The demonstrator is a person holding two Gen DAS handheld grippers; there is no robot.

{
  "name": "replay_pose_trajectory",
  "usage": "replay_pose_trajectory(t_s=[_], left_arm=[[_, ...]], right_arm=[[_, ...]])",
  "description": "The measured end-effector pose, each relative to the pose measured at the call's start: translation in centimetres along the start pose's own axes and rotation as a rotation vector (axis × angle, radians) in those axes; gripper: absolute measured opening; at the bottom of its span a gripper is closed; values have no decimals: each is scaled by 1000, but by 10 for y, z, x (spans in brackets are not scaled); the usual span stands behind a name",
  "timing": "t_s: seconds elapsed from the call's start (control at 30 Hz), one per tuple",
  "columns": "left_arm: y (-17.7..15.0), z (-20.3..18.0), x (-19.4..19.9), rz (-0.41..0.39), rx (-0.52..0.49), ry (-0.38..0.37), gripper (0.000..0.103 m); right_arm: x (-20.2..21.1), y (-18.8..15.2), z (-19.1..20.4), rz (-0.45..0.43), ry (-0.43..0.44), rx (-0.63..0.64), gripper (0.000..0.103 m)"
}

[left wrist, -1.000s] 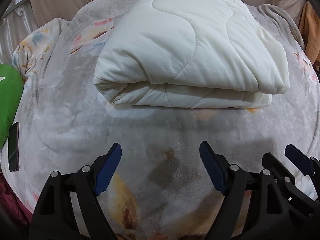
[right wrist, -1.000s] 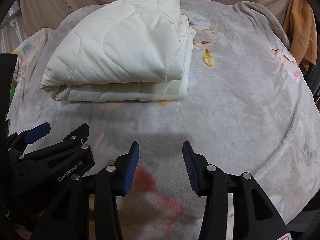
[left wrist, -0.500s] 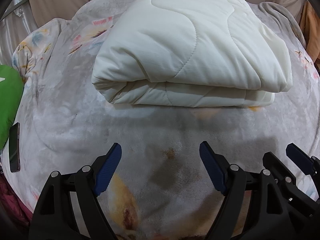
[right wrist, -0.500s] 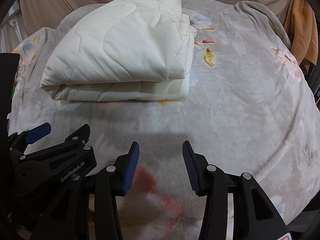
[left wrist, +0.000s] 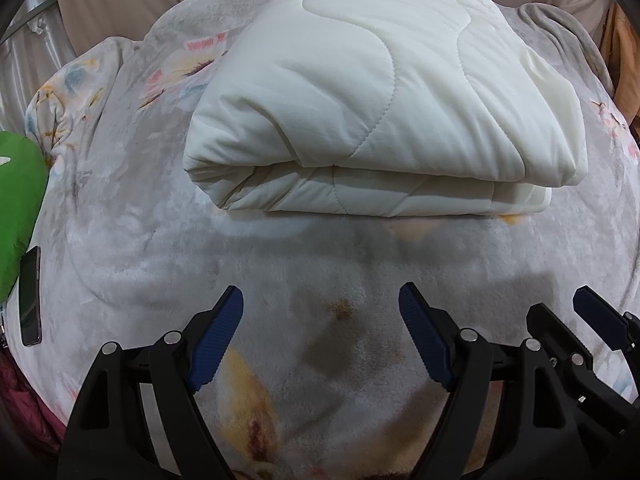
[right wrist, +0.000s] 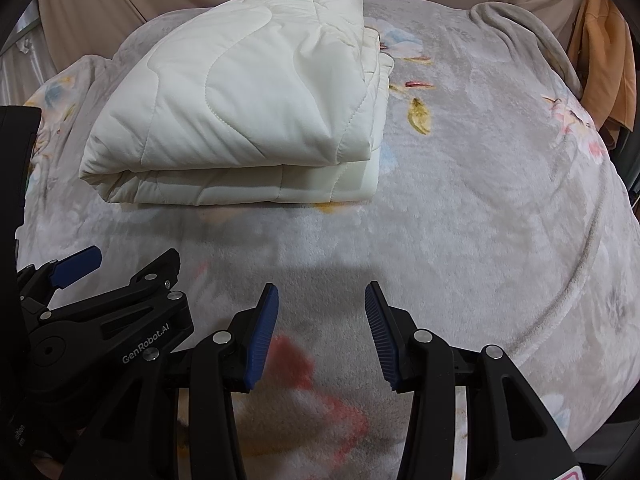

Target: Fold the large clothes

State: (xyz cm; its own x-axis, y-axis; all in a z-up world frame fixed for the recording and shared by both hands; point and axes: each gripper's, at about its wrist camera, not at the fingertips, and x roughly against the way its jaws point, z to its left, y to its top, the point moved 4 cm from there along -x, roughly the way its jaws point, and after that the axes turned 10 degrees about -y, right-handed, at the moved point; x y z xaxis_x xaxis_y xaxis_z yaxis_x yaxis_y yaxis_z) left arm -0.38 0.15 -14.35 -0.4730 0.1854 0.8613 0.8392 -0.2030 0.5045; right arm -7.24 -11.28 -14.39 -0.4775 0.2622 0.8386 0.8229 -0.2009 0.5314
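**Ana:** Left wrist view has the white quilt lying folded into a thick, squarish bundle on the bed, which is covered by a grey flowered blanket. It sits toward the far side, its rounded fold facing the cameras.

**Ben:** So which step is this, in your judgement?

**Ana:** The folding looks done or nearly so. Layers are stacked fairly evenly, with loose edges showing on the bundle's right side in the right wrist view. What remains is probably one more fold or a tidy of those edges.

**Ben:** And the grippers?

**Ana:** Left gripper hovers low over the near part of the bed, well apart from the quilt, its jaws spread wide and holding nothing. Right gripper sits just beside it, level and pointing the same way, jaws also spread, though narrower, and empty.

**Ben:** What would a next move need?

**Ana:** A reach forward to the bundle. It is thick and puffy, so wide jaws and a grip on all layers at once.

**Ben:** Anything else nearby?

**Ana:** A dark phone at the bed's left edge, beside something green.
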Motion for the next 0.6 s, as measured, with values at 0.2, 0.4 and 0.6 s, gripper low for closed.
replay_pose_trajectory(t_s=[0.2,0.4,0.6], left_arm=[[0,1,0,-5,0,-1,78],[1,1,0,-10,1,0,78],[2,2,0,-12,1,-5,77]], right_arm=[[-1,3,0,-4,-2,-1,45],[1,4,0,-10,-1,-9,45],[1,5,2,-13,-5,-11,45]])
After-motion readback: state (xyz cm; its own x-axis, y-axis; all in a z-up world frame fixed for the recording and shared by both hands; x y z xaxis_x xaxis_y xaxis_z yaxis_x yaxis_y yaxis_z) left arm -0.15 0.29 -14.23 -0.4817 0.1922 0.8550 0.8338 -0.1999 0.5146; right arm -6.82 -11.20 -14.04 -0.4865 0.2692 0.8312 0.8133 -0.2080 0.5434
